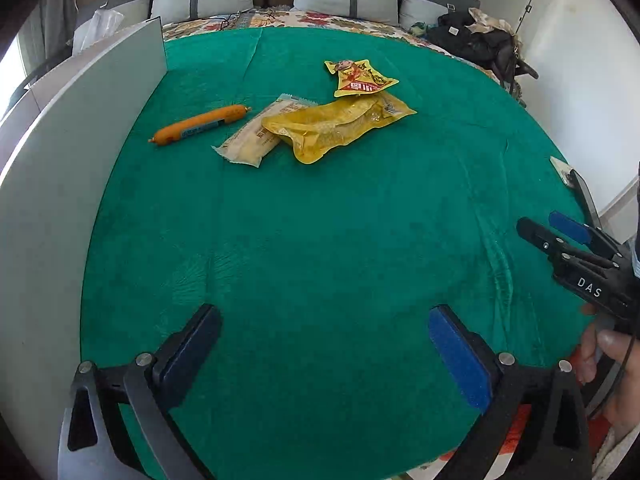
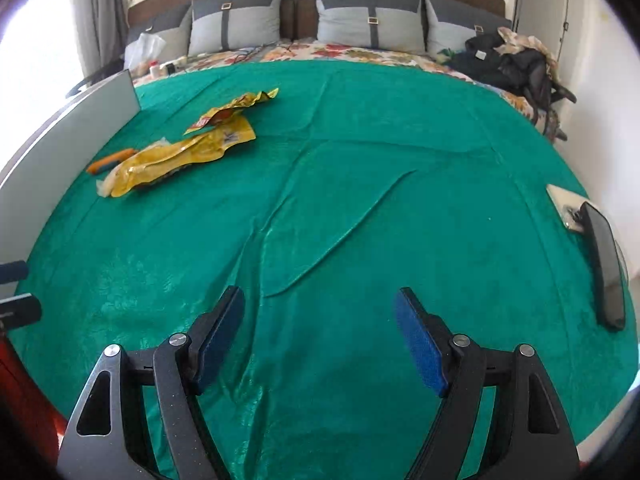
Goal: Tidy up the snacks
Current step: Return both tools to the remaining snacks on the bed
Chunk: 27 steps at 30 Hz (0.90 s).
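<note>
Four snacks lie together on the far left part of the green cloth (image 1: 320, 232). They are an orange sausage (image 1: 202, 125), a pale cracker pack (image 1: 256, 136), a large yellow pouch (image 1: 340, 124) that overlaps the pack, and a small yellow-and-red packet (image 1: 360, 78). My left gripper (image 1: 323, 314) hangs open over bare cloth, well short of them, with nothing between its blue pads. My right gripper (image 2: 320, 294) is also open and empty over wrinkled cloth, and it shows in the left wrist view at the right (image 1: 544, 222). The right wrist view has the pouch (image 2: 180, 156) and sausage (image 2: 110, 160) far to the left.
A grey-white board (image 1: 80, 140) stands upright along the cloth's left edge. A long black object (image 2: 606, 268) lies at the right edge beside a small pale item (image 2: 566, 204). Pillows (image 2: 236, 20) and a pile of dark clothes (image 2: 516, 64) are at the far end of the bed. A hand (image 1: 616, 360) holds the right gripper.
</note>
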### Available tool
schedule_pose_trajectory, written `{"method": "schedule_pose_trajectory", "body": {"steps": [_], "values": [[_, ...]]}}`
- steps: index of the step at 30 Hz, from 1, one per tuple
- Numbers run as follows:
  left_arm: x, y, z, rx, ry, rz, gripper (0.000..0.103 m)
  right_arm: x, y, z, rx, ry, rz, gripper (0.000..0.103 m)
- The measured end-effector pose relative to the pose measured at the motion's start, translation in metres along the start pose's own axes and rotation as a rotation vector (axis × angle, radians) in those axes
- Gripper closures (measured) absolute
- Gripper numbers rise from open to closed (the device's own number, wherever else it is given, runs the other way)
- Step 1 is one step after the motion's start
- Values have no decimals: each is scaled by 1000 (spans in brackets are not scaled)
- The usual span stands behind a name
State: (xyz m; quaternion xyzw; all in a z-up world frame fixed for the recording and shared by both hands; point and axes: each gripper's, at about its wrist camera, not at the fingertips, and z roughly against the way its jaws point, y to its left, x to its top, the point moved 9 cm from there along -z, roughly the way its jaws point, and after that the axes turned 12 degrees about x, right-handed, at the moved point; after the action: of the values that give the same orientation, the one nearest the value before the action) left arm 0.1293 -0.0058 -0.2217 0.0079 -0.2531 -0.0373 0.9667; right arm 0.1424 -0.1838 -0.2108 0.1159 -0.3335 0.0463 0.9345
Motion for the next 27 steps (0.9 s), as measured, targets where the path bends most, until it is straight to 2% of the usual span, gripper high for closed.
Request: {"method": "schedule_pose_trajectory", "body": {"steps": [8,10,12,13,19,27], "values": [[33,-2,-41,113,-73,-46,0,0,-29,-23,-43,28,-14,23],[35,-1,-43,109,-97,-45,0,1,-37,-24,-21,17,-59,23],[35,1,-44,109,-108,-39,0,2,-42,-23,-36,13,-65,22],[35,2,-44,111,-110,-36,0,2,-44,-24,-38,12,-64,19],[37,2,-44,117,-113,-33,0,3,-43,-27,-44,13,-73,12],[36,2,-44,117,-113,-33,0,3,-45,-27,-44,14,-77,11]]}}
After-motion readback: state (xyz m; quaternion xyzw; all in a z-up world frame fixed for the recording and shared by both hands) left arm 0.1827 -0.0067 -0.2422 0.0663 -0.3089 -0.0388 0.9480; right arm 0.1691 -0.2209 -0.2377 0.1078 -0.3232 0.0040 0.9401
